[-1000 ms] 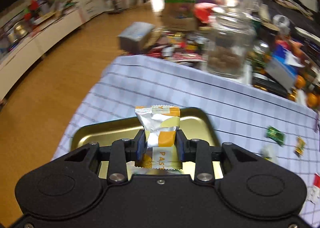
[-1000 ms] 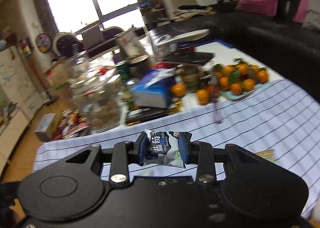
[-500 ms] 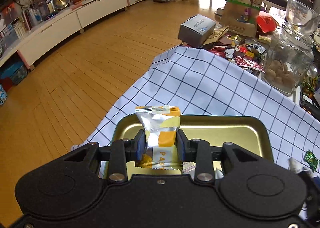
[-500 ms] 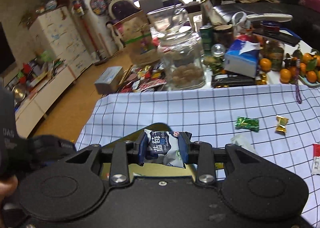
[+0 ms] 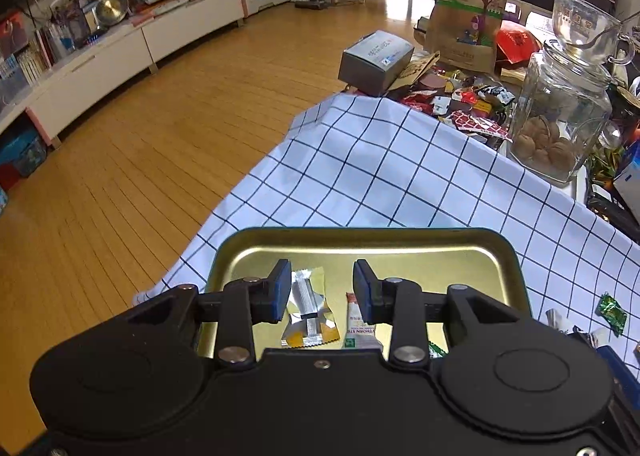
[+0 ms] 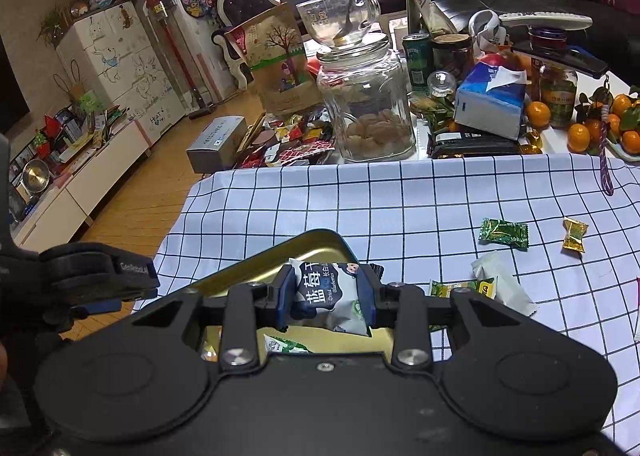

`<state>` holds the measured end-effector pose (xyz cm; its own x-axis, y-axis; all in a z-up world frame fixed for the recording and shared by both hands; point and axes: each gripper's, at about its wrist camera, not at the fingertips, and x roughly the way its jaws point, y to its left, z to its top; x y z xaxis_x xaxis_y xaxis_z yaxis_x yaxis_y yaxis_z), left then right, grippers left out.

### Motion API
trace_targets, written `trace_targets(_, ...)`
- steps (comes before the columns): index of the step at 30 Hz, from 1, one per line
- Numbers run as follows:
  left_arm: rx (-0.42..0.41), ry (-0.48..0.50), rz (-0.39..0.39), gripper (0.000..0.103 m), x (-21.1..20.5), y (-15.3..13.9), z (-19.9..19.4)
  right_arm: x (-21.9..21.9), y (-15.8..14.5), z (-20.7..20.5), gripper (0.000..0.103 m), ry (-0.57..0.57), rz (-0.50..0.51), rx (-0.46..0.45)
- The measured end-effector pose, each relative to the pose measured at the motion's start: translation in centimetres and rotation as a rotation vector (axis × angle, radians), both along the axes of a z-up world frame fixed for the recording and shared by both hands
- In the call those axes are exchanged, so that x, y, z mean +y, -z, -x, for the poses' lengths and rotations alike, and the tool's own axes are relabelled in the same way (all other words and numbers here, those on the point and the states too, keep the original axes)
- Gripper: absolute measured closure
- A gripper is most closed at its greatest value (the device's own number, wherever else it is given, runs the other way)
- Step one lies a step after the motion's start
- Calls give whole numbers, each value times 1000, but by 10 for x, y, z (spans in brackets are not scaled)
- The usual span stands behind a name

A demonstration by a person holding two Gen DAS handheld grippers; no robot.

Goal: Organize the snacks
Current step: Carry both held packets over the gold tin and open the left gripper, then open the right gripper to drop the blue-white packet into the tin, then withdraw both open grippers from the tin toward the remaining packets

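A gold metal tray (image 5: 360, 246) lies on the checked tablecloth. Above it my left gripper (image 5: 322, 288) has its jaws opening, and the silver and orange snack packet (image 5: 308, 312) lies loose in the tray below the pads, beside a red and white packet (image 5: 358, 326). In the right wrist view my right gripper (image 6: 326, 294) is shut on a dark blue and white blueberry packet (image 6: 328, 296), held over the near right part of the tray (image 6: 320, 244). The left gripper's body (image 6: 100, 272) shows at the left edge there.
Loose sweets lie on the cloth right of the tray: a green one (image 6: 504, 232), a gold one (image 6: 574, 234), a white packet (image 6: 500, 280). Behind stand a glass jar (image 6: 368, 104), a brown paper bag (image 6: 280, 64), a grey box (image 6: 218, 144), a tissue pack (image 6: 490, 100) and oranges (image 6: 580, 136). The table's left edge drops to wooden floor.
The left jaws have parted and the silver and orange packet has dropped from them into the tray. Both grippers swung over the tray and then held still; the right keeps its blueberry packet.
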<state>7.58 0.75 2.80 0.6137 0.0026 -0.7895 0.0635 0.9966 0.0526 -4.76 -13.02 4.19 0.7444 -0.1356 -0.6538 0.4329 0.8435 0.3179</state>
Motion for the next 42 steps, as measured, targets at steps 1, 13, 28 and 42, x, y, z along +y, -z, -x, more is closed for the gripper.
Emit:
trace_targets(1, 6, -4, 5, 59, 1, 0, 0, 1, 0, 0, 67, -5, -6, -1)
trace_targets(13, 33, -4, 19, 59, 1, 3, 0, 15, -1, 0, 60, -50, 24, -16)
trace_targets(28, 40, 19, 19, 59, -3, 4, 2, 11, 1, 2, 56, 10, 158, -16)
trace_targets(42, 43, 35, 10, 59, -9, 6, 4, 9, 8, 2, 56, 37, 201, 47)
